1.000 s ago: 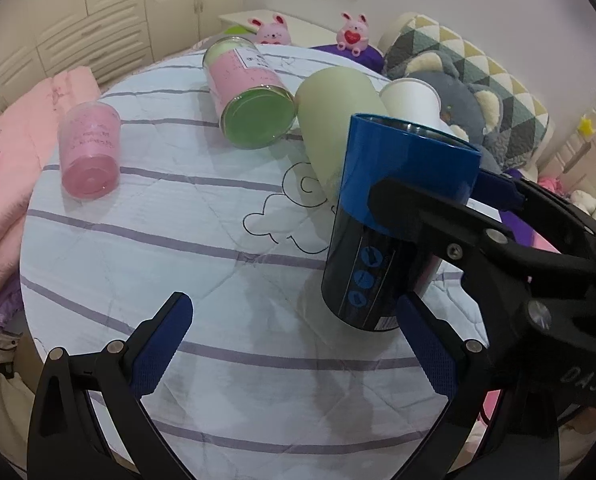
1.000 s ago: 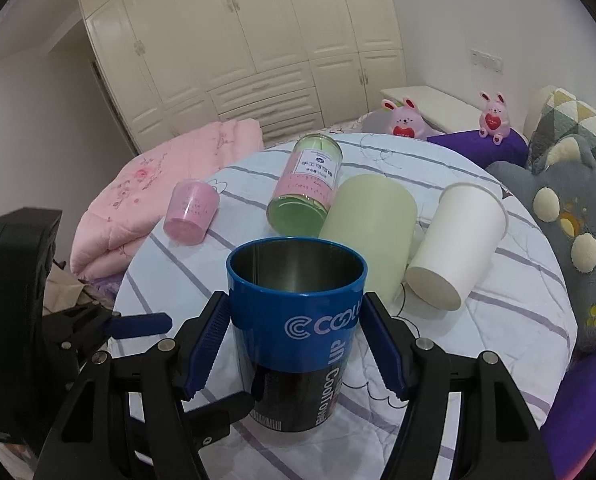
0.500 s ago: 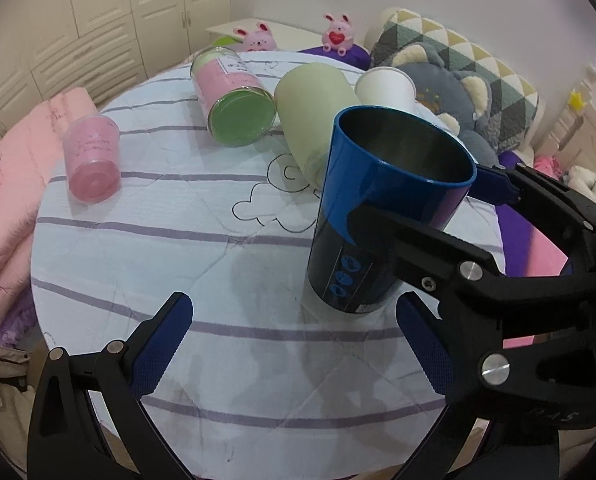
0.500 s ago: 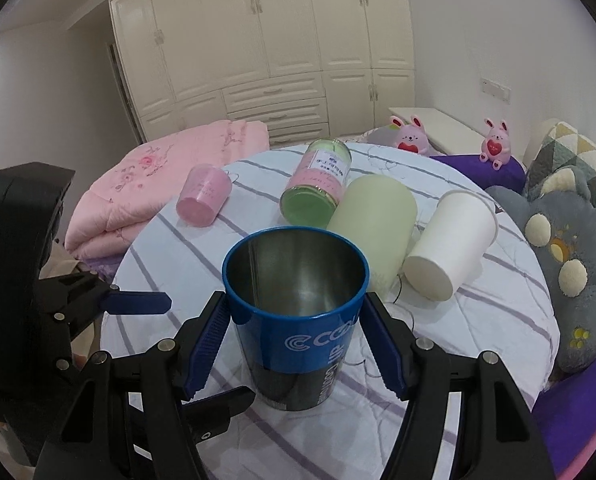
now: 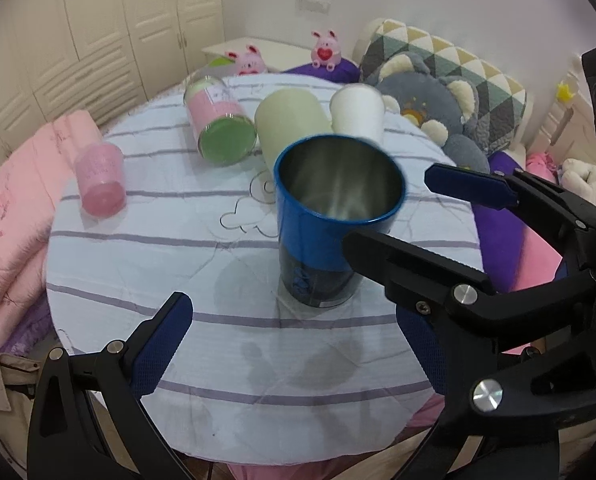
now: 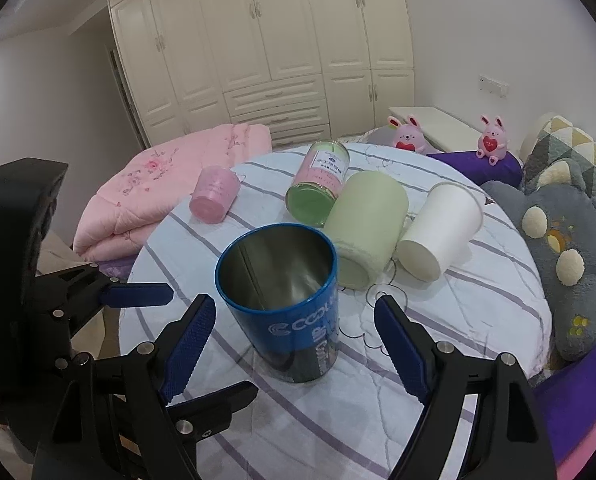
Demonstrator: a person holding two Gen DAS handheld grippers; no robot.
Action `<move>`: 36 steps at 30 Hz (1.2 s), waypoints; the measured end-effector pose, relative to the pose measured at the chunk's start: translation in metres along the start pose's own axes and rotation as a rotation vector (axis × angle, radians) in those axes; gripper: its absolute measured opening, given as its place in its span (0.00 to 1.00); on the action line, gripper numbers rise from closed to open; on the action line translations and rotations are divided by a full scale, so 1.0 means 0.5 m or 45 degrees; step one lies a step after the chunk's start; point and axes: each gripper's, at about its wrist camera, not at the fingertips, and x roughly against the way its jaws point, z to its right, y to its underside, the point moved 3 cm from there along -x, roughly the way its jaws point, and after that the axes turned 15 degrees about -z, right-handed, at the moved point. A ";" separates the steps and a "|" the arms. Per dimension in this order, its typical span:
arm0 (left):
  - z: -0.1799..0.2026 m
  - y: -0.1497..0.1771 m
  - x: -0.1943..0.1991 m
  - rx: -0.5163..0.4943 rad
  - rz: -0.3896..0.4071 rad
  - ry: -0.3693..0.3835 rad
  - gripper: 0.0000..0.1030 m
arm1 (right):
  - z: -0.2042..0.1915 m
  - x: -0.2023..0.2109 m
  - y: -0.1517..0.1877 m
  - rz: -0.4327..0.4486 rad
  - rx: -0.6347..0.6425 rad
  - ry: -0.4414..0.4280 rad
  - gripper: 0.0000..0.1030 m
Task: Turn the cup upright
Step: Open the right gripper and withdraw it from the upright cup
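A blue metal cup (image 5: 330,220) stands upright on the round striped table (image 5: 138,248), mouth up; it also shows in the right wrist view (image 6: 286,312). My right gripper (image 6: 294,344) is open, its blue pads apart on either side of the cup and clear of it. My left gripper (image 5: 298,344) is open and empty, near the table's front edge, just in front of the cup. Four other cups lie on their sides behind: pink (image 5: 100,178), green-bottomed glass (image 5: 220,128), pale green (image 5: 290,124), white (image 5: 358,112).
A grey plush cushion (image 6: 566,248) and patterned pillow (image 5: 450,76) lie to the right of the table. A pink quilt (image 6: 158,184) lies at the left. White wardrobes (image 6: 278,48) stand behind. Two pink toy rabbits (image 6: 406,134) sit beyond the table.
The right gripper has let go of the blue cup and opened; the cup now stands on the table. Both grippers have risen and pulled back a little.
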 end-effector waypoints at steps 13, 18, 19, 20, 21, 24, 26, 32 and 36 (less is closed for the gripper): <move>0.060 0.002 0.084 -0.088 0.129 -0.034 1.00 | 0.028 0.127 0.014 0.033 -0.111 0.179 0.81; 0.071 0.008 0.113 -0.090 0.174 -0.074 1.00 | 0.044 0.174 0.023 0.074 -0.192 0.258 0.81; 0.074 0.010 0.119 -0.092 0.180 -0.084 1.00 | 0.046 0.180 0.024 0.080 -0.201 0.267 0.81; 0.076 0.012 0.125 -0.092 0.190 -0.098 1.00 | 0.047 0.186 0.025 0.087 -0.209 0.277 0.81; 0.077 0.012 0.130 -0.091 0.200 -0.106 1.00 | 0.049 0.193 0.027 0.096 -0.217 0.288 0.81; 0.077 0.017 0.144 -0.078 0.223 -0.111 1.00 | 0.048 0.209 0.030 0.119 -0.221 0.295 0.81; 0.073 0.021 0.153 -0.059 0.246 -0.128 1.00 | 0.046 0.219 0.033 0.135 -0.220 0.301 0.81; 0.057 0.033 0.189 0.027 0.340 -0.104 1.00 | 0.039 0.256 0.039 0.227 -0.224 0.349 0.81; 0.048 0.040 0.216 0.099 0.426 -0.119 1.00 | 0.028 0.278 0.042 0.295 -0.208 0.379 0.81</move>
